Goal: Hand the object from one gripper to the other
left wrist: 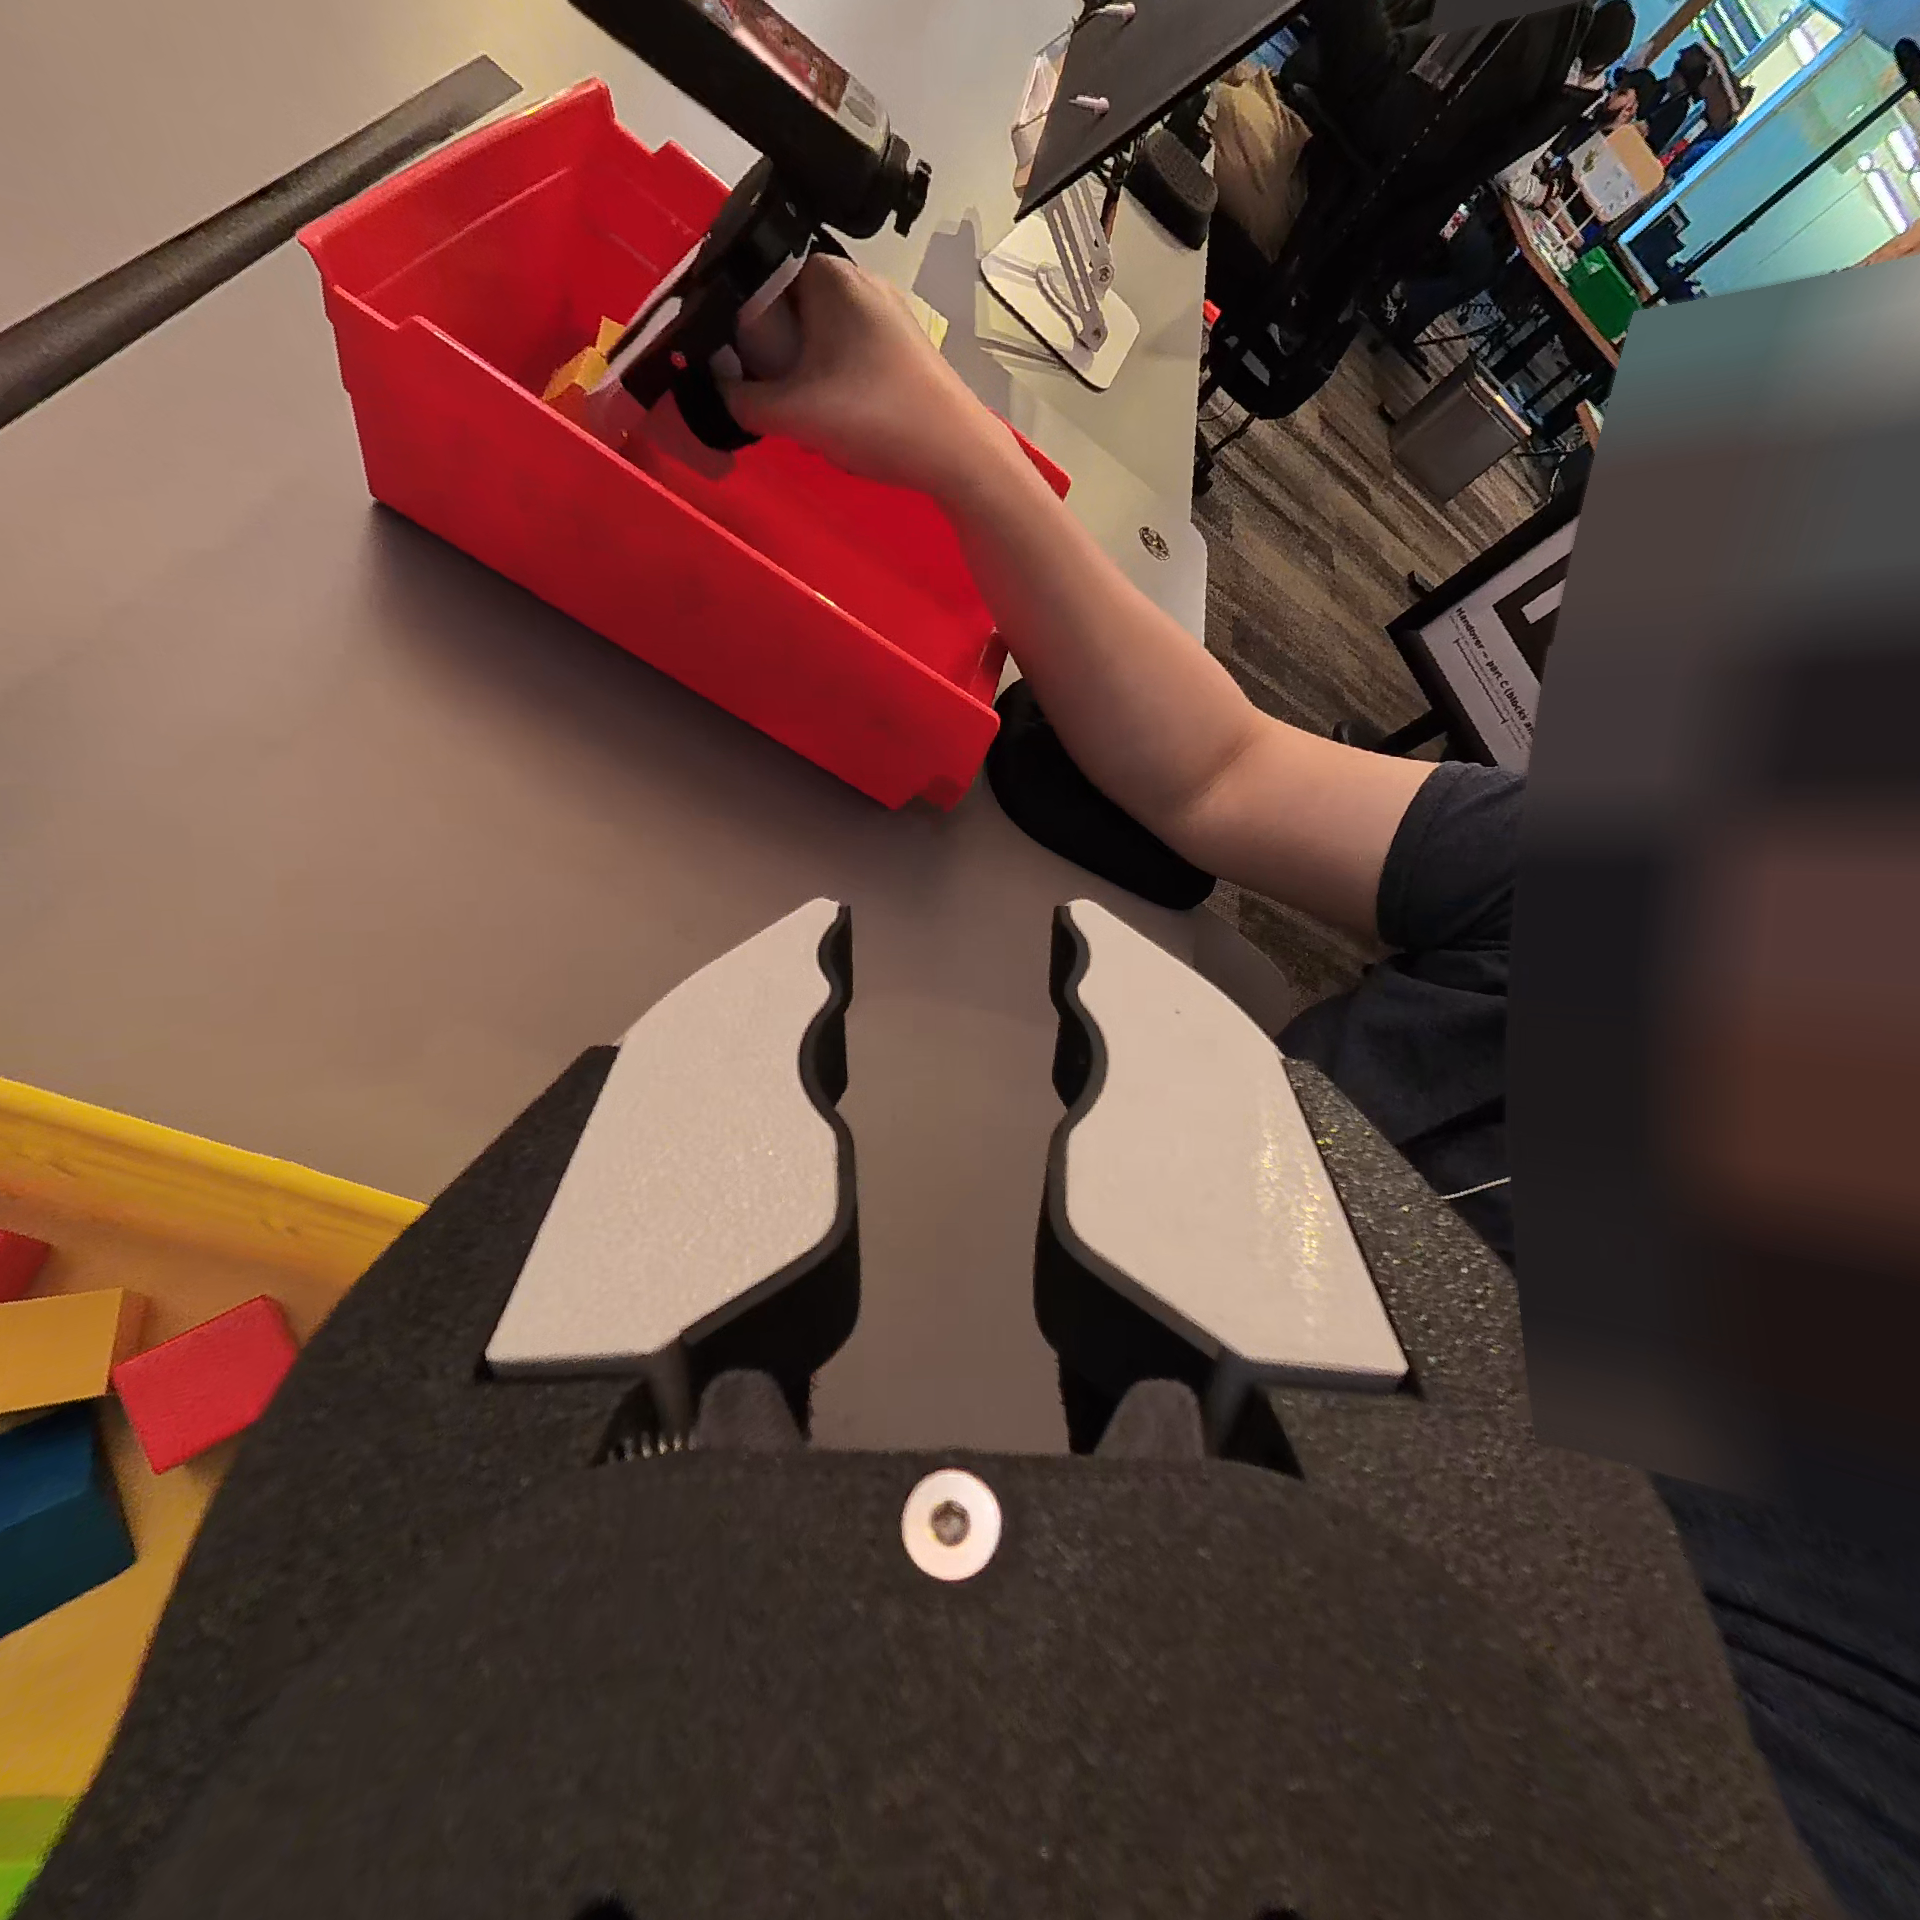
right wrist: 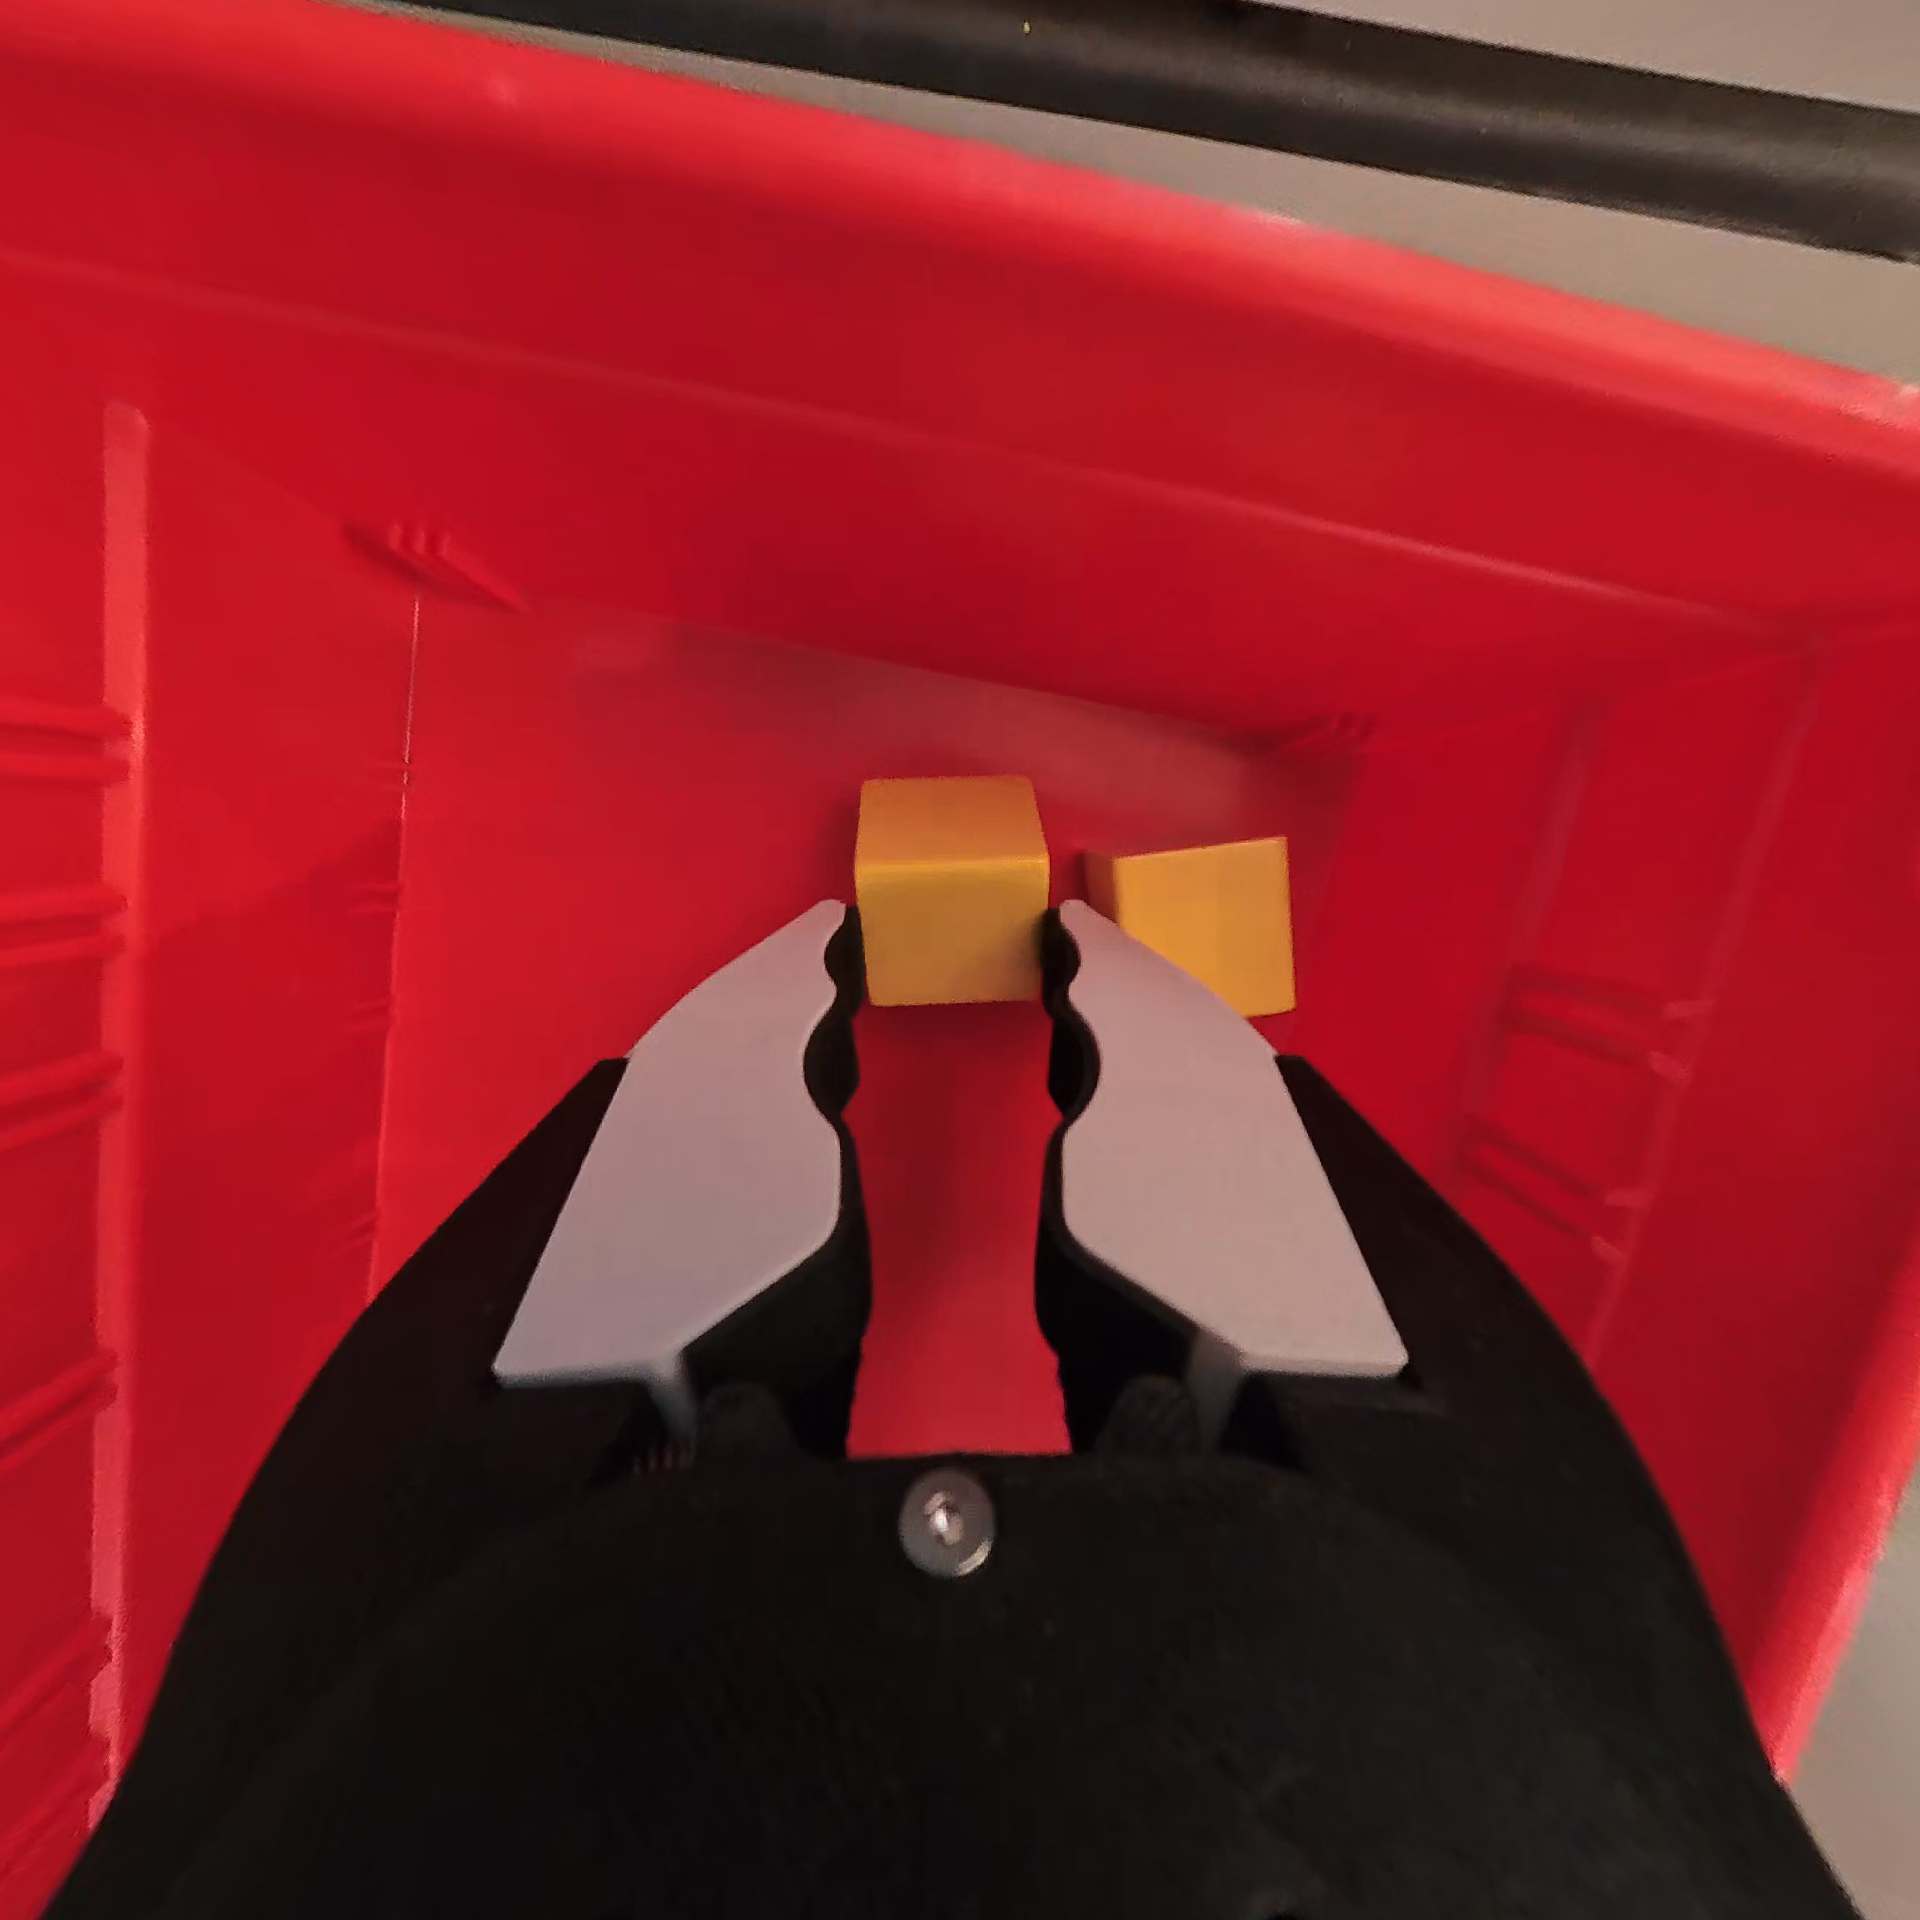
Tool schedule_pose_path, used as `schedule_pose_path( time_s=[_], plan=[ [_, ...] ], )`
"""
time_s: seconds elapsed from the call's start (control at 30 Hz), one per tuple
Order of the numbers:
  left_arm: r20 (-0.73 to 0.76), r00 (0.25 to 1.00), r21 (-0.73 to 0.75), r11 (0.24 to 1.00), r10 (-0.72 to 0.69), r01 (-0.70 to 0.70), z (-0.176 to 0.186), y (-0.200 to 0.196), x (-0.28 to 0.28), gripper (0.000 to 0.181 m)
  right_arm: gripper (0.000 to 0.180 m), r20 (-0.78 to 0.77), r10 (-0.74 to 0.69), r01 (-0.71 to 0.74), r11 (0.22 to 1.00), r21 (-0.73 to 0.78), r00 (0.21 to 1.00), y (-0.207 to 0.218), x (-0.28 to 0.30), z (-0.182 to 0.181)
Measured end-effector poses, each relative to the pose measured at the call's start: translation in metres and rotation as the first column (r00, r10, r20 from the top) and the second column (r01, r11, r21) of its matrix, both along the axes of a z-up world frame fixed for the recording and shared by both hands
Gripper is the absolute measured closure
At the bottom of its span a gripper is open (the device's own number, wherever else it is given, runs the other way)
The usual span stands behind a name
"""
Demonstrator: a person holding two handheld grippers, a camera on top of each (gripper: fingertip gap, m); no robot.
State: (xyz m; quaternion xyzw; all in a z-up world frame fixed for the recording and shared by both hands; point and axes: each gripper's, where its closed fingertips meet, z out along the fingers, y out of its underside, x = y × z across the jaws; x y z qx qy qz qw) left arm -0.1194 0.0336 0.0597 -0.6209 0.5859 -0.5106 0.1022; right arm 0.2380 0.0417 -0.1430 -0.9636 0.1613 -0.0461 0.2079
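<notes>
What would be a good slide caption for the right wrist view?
Right tongs closed on a yellow cube inside the red bin, another yellow block beside it.

**Yellow cube inside the red bin**

A yellow-orange cube [right wrist: 951, 894] is seen inside the red bin [right wrist: 727, 416], resting on or just above its floor, its flat faces square to the view. It is flanked on both sides by grey fingertips [right wrist: 821, 935]. A second yellow block [right wrist: 1205, 914] is set just beside it, turned at an angle.
</notes>
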Motion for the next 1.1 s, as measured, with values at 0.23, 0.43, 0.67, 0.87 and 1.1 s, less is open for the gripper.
schedule_pose_path(
  time_s=[0.23, 0.43, 0.67, 0.87, 1.1],
  plan=[
    [-0.007, 1.0, -0.009, 1.0, -0.002, 0.002, -0.002, 0.0, 0.001, 0.145, 0.145, -0.004, 0.009, -0.009, 0.999, 0.045, 1.0, 0.006, 0.002, 0.001],
    [-0.02, 1.0, -0.02, 1.0, -0.002, 0.002, -0.005, 0.0, 0.003, 0.145, 0.145, -0.006, 0.013, -0.012, 0.998, 0.055, 1.0, 0.008, 0.003, -0.001],
    [-0.014, 1.0, -0.02, 1.0, 0.004, -0.004, -0.004, 0.002, 0.004, 0.146, 0.143, -0.003, 0.035, -0.035, 0.999, 0.032, 0.999, 0.009, 0.0, -0.005],
    [-0.034, 0.994, 0.004, 0.994, 0.107, -0.107, -0.007, 0.025, -0.005, 0.146, 0.142, 0.022, 0.059, -0.061, 0.992, 0.112, 0.998, 0.011, -0.002, 0.024],
    [-0.352, 0.75, 0.41, 0.813, 0.56, -0.414, -0.071, 0.122, -0.077, 0.148, 0.142, 0.054, 0.121, -0.131, 0.961, 0.245, 0.991, 0.011, -0.017, 0.076]
  ],
)
